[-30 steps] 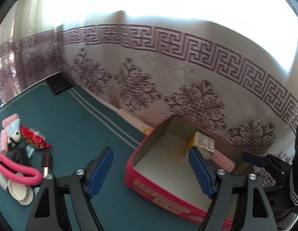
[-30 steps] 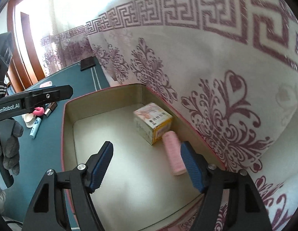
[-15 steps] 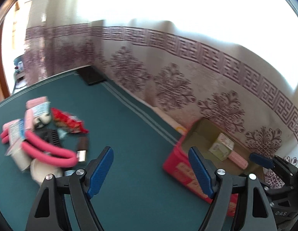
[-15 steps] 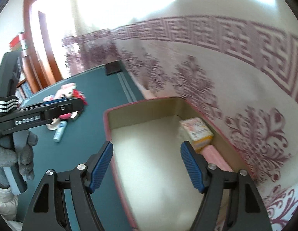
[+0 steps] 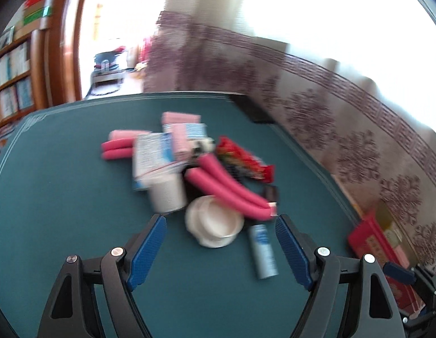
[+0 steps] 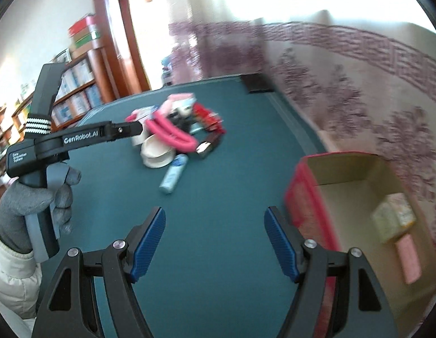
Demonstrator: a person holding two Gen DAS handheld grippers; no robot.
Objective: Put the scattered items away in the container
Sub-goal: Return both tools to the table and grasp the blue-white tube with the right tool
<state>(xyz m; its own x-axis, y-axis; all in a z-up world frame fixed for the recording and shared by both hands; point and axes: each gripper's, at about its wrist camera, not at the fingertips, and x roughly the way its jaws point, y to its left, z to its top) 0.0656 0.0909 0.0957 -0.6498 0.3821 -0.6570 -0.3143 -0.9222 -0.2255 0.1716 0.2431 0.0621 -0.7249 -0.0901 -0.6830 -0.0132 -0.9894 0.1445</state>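
Step in hand, by judgement: reaching for the next item from the pile (image 5: pixel 195 169) for transfer to the box (image 6: pixel 356 202). Advisable to pick an outlying, single item, such as the blue tube (image 5: pixel 262 250) lying just ahead of the left tongs (image 5: pixel 220 250) and nearer its right finger, or the white dish (image 5: pixel 215 228) dead ahead between the fingers; best to straddle the tube across its narrow width, lower squarely and close only once both pads flank it. Wise to avoid the pink foam roller (image 5: pixel 229 191), resting against the dish and tangled with the red wrapper (image 5: pixel 243 160). Left tongs spread wide, holding nothing, touching nothing. Right tongs (image 6: pixel 215 242) likewise spread wide and empty, over bare green cloth (image 6: pixel 218 197), pile well ahead and to the left, box just beside the right finger. Box already containing a small carton (image 6: pixel 394 219) and a pink bar (image 6: pixel 409 259). Views blurred; finer detail of the pile not determinable.
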